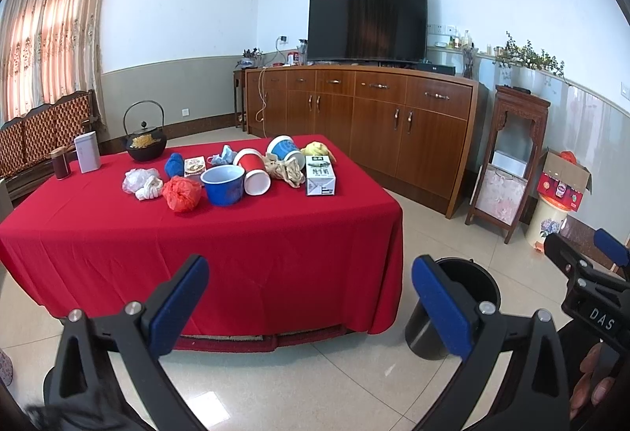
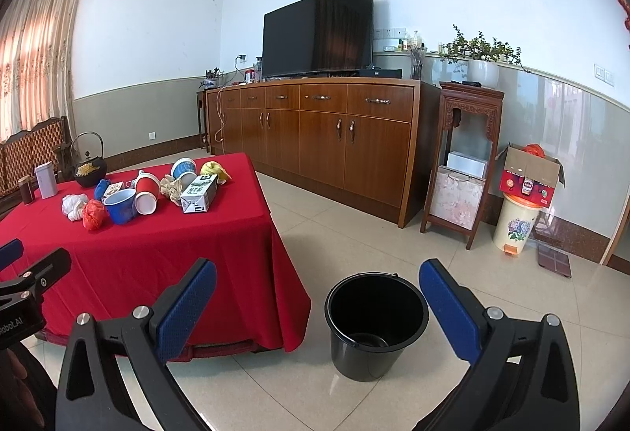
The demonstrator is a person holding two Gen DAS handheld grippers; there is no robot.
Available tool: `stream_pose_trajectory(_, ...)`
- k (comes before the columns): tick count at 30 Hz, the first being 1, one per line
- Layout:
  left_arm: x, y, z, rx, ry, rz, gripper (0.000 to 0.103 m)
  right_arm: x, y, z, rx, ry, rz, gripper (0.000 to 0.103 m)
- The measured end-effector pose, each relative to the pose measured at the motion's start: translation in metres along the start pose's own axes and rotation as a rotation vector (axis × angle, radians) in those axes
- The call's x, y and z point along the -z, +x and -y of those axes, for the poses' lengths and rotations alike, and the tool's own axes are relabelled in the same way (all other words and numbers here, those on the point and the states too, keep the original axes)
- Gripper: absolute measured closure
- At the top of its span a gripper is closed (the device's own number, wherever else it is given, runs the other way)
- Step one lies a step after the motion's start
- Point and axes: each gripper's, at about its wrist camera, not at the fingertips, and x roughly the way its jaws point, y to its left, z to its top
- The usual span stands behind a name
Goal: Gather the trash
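Both jaws spread wide, empty. We hold the left gripper (image 1: 311,307) facing the trash pile (image 1: 232,175) at 12 o'clock, well apart on the red surface (image 1: 236,253). Right gripper (image 2: 317,313) frames the black bucket (image 2: 376,324) on the floor. We judge left nearer.

Red tablecloth (image 1: 236,234), black bucket (image 2: 376,324), blue-padded tongs (image 2: 317,309).

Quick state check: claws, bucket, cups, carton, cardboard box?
Left claw: open, empty.
Right claw: open, empty.
Black bucket: upright on the floor, empty.
Blue bowl: upright on the table.
Red cup: tipped on its side.
Milk carton: lying flat.
Cardboard box: flaps open.
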Motion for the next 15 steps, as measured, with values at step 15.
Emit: stream_pose_trajectory(15, 0.0036, 0.0009, -0.0007, 0.0, -0.008, -0.012, 0.0, 0.0003, 0.0008, -0.0006, -0.001, -0.002, -0.002, 0.0)
